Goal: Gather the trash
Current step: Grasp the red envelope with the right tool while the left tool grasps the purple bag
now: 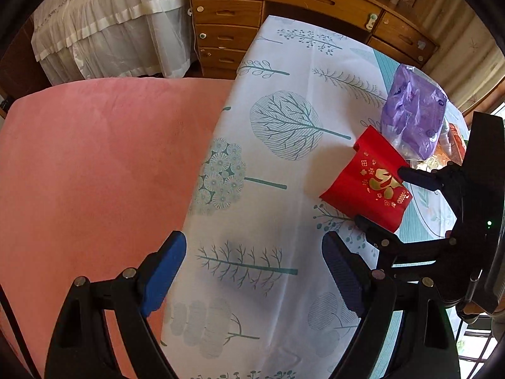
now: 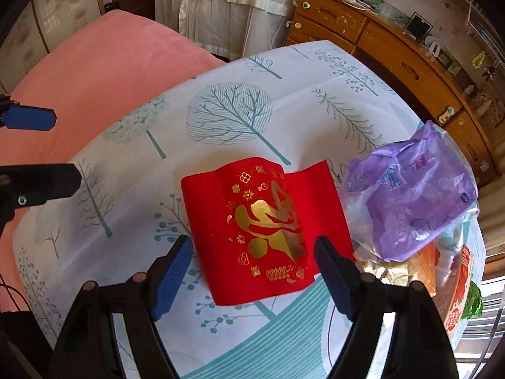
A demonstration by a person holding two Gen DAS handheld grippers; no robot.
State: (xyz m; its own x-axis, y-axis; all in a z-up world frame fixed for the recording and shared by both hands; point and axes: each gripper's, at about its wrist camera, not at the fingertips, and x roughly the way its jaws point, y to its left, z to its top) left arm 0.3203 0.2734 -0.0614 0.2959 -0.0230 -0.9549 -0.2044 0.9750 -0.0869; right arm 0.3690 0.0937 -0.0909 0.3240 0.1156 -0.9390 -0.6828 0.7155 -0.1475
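A red paper sheet with gold print (image 2: pixel 262 227) lies bent on the tree-patterned tablecloth (image 2: pixel 221 120). My right gripper (image 2: pixel 252 271) hovers over its near edge, open, with one pad on each side of the sheet and neither pressing it. In the left wrist view the right gripper (image 1: pixel 382 195) straddles the red sheet (image 1: pixel 363 183). A crumpled purple plastic bag (image 2: pixel 413 202) sits just right of the sheet. My left gripper (image 1: pixel 252 271) is open and empty above the cloth's left edge. It also shows at the left of the right wrist view, left gripper (image 2: pixel 60 148).
Gold foil (image 2: pixel 385 271) and an orange-red packet (image 2: pixel 457 284) lie under the purple bag (image 1: pixel 413 117) near the table's right edge. A pink cushioned surface (image 1: pixel 94 164) borders the cloth on the left. A wooden dresser (image 1: pixel 227 15) and a white lace cover (image 1: pixel 110 25) stand behind.
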